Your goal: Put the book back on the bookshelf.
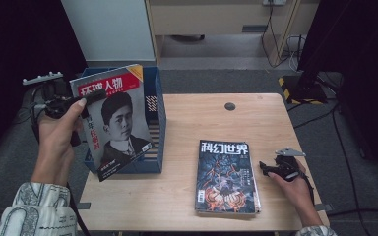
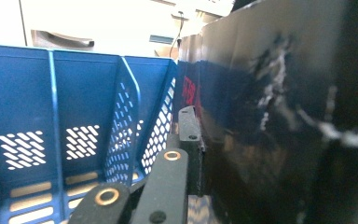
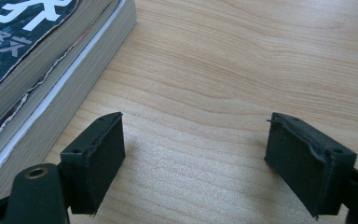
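Blue plastic file holder (image 1: 152,98) stands at the left edge of the wooden table (image 1: 270,123), its perforated dividers visible in the left gripper view (image 2: 84,140). The left gripper (image 1: 86,98) is pressed together on the top left edge of a magazine with a red masthead and a portrait cover (image 1: 120,123). That magazine is held upright and slightly tilted, above and in front of the file holder, its lower corner hanging over the table's near left part. In the left gripper view the magazine's dark back cover (image 2: 279,116) lies directly against the jaw pad on the right side.

Right of centre, a stack of magazines (image 1: 226,172) lies flat on the table, its dark illustrated cover up. The right gripper (image 1: 268,167) rests low over the table just beside the stack's right edge, jaws spread with nothing between them. In the right gripper view (image 3: 193,154) the stack's page edges (image 3: 56,93) lie near the left jaw, apart from it.
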